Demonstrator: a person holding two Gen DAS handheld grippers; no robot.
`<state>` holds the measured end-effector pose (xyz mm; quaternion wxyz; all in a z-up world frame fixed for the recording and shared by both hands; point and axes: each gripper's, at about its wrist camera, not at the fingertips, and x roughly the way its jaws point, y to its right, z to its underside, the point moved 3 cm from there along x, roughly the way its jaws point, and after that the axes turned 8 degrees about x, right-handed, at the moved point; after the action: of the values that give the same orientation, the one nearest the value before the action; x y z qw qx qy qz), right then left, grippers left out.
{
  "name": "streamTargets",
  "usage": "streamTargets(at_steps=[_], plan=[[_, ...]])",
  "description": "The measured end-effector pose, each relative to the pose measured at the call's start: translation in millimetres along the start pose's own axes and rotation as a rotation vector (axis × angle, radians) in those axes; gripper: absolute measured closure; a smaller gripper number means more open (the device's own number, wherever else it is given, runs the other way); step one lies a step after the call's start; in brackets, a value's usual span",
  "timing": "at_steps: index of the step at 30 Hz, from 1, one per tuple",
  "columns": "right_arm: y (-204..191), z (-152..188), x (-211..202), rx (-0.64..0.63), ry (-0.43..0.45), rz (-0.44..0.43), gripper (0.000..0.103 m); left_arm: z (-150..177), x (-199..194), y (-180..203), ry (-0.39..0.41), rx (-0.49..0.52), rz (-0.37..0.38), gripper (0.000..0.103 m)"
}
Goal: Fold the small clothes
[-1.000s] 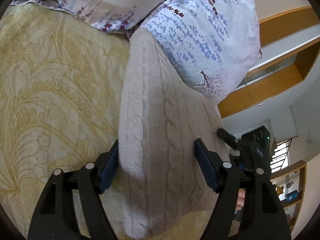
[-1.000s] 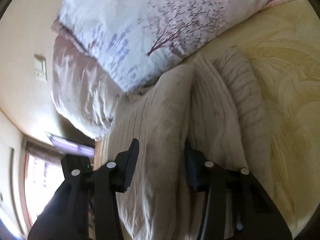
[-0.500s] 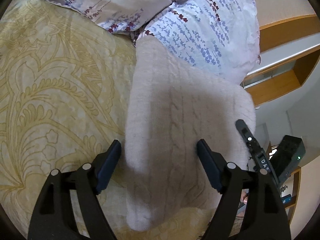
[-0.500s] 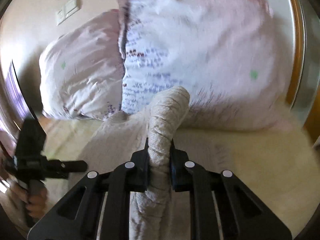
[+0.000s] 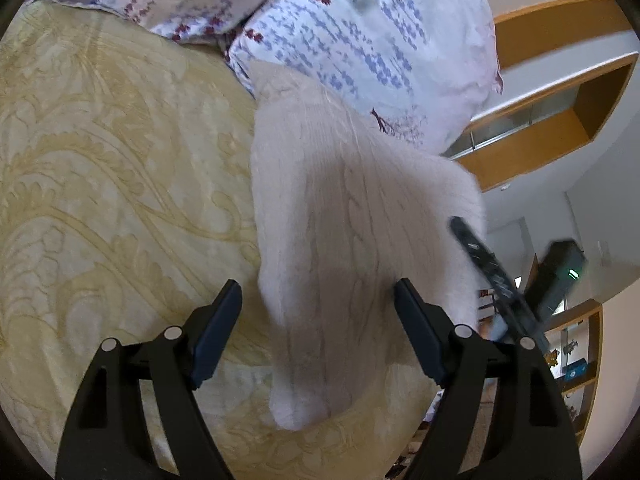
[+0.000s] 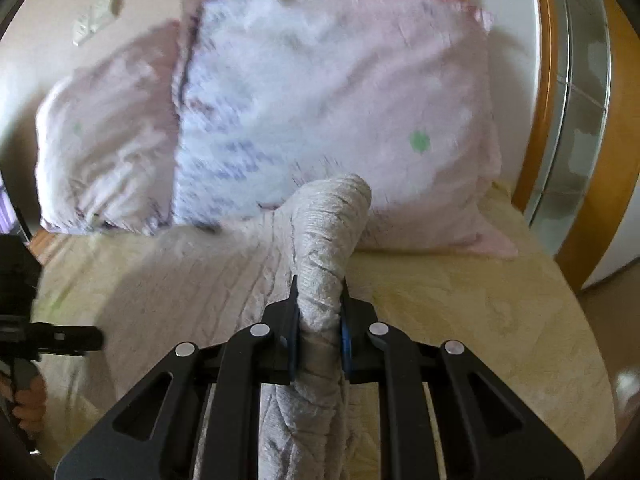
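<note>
Right tool (image 6: 318,332) clamps bunched knit sweater (image 6: 328,240), lifted near pillow (image 6: 320,100); left tool (image 5: 318,312) wide, straddling sweater on bed (image 5: 100,180).

Left gripper (image 5: 318,310) agape, right gripper (image 6: 319,309) seemingly clamped.

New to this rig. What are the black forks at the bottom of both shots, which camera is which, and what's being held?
There is no robot arm. A person holds a two-finger gripper in each hand, and a fisheye camera on each one looks forward along its fingers, so the black forks are the grippers themselves.

In the left wrist view, the left gripper is open, its fingers on either side of a cream cable-knit sweater without closing on it.

In the right wrist view, the right gripper is shut on a bunched fold of the sweater, which stands up between its fingers.

The sweater lies on a yellow patterned bedspread, with floral pillows behind it.
</note>
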<state>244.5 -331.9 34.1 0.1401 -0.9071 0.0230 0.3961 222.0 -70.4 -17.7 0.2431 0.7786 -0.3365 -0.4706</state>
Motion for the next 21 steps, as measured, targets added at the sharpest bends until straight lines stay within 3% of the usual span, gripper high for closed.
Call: streamTargets(at_steps=[3, 5, 7, 9, 16, 19, 21], plan=[[16.9, 11.2, 27.3, 0.087, -0.097, 0.004, 0.083, 4.0, 2.8, 3.0, -0.008, 0.014, -0.011, 0.026], [28.5, 10.9, 20.2, 0.17, -0.083, -0.032, 0.074, 5.4, 2.4, 3.8, -0.011, 0.008, -0.001, 0.026], [43.1, 10.4, 2.9, 0.258, -0.059, -0.078, 0.057, 6.8, 0.4, 3.0, -0.005, -0.001, 0.005, 0.026], [56.4, 15.6, -13.0, 0.327, -0.043, -0.124, 0.047, 7.9, -1.4, 1.8, -0.001, -0.012, 0.011, 0.026], [75.7, 57.5, -50.8, 0.463, -0.085, -0.314, 0.047, 12.4, -8.8, 1.2, 0.017, -0.024, 0.005, 0.029], [67.0, 72.2, -57.8, 0.443, -0.101, -0.341, 0.047, 15.7, -8.5, 2.0, 0.015, -0.023, -0.008, 0.036], [60.5, 82.1, -58.5, 0.412, -0.117, -0.324, 0.051, 18.6, -6.1, 1.8, 0.005, -0.029, -0.008, 0.047]])
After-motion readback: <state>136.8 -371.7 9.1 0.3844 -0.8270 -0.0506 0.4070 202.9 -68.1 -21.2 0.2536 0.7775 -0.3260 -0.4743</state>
